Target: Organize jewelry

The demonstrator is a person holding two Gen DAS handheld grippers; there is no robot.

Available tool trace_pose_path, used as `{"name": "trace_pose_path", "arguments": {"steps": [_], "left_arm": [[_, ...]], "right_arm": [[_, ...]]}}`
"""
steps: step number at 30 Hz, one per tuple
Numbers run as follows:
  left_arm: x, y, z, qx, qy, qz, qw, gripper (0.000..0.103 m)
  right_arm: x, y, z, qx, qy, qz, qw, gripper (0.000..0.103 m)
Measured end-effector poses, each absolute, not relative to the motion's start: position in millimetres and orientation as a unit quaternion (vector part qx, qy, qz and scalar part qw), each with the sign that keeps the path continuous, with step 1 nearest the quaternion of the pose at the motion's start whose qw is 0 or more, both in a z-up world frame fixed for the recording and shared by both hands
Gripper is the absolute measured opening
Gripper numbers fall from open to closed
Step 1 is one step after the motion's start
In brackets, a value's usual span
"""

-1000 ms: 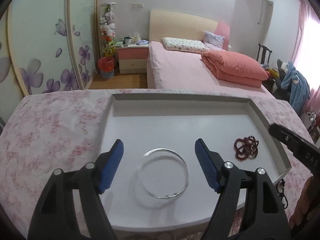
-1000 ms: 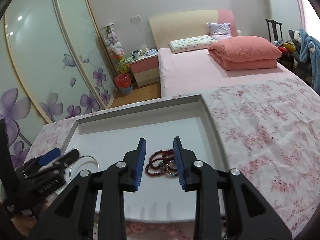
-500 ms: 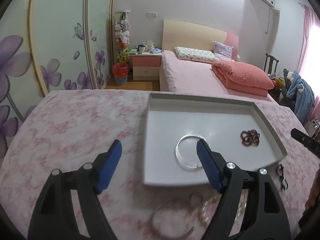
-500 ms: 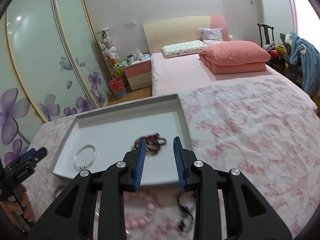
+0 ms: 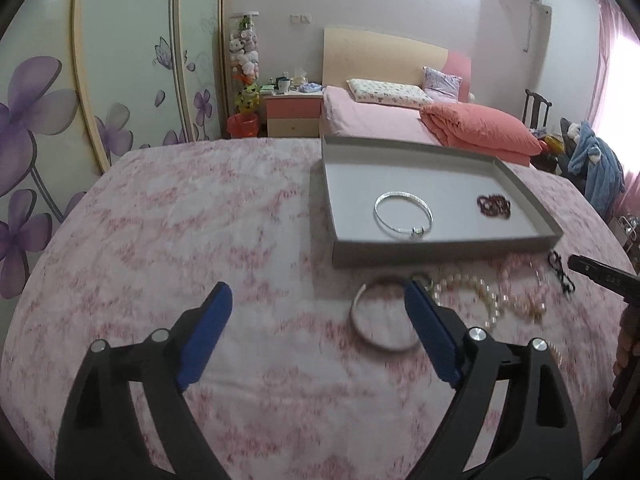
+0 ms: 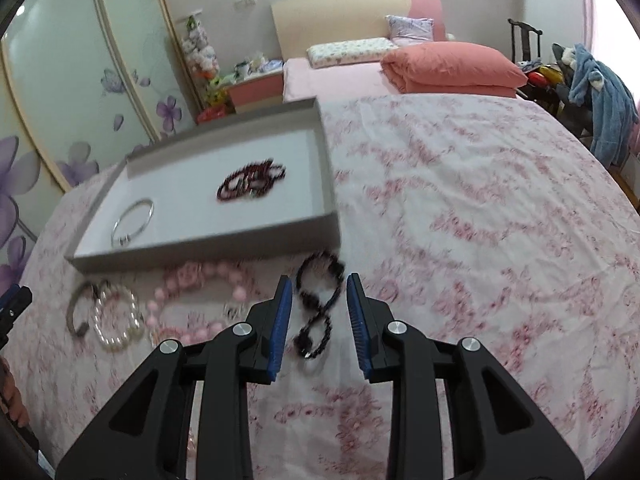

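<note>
Blue-padded and spreading wider as I watched, my left gripper (image 5: 318,332) hung over the flowered pink cloth (image 5: 168,232) with nothing between its jaws; the plain metal bangle (image 5: 382,314) lay just outside its right finger, partly hidden behind it. My right gripper (image 6: 316,314) had its jaws a modest way apart, and the black bead string (image 6: 318,304), twisted into a figure eight on the cloth, sat in the gap between them, though I could not tell whether the pads touched it. Just left of it lay pink beads (image 6: 200,280) and a pearl bracelet (image 6: 118,318). Beyond these stood the grey tray (image 6: 200,250), holding a silver bracelet (image 6: 132,220) toward its left and a dark red bead bunch (image 6: 252,180) toward its right, well apart. Farther back I saw the bed (image 5: 380,120).
</note>
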State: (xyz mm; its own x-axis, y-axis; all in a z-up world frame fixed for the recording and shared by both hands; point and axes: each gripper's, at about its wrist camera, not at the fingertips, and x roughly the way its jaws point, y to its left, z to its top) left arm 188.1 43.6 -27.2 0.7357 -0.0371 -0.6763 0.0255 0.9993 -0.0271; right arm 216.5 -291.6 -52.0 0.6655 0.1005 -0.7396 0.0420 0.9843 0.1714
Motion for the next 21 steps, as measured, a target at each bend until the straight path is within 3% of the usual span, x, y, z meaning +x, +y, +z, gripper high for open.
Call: {"name": "trace_pose_path", "arguments": {"steps": [11, 12, 14, 21], "left_arm": [[181, 28, -41, 0.022, 0.380, -0.036, 0.924, 0.093], [181, 25, -42, 0.026, 0.381, -0.038, 0.923, 0.094], [183, 19, -46, 0.037, 0.385, -0.043, 0.921, 0.095], [193, 2, -62, 0.075, 0.407, -0.049, 0.909, 0.096]], "right_arm": [[226, -281, -71, 0.039, 0.423, -0.016, 0.905, 0.030], [226, -281, -71, 0.036, 0.423, -0.016, 0.905, 0.029], [225, -281, -71, 0.034, 0.423, -0.010, 0.905, 0.013], [221, -281, -71, 0.035, 0.423, -0.009, 0.906, 0.011]]}}
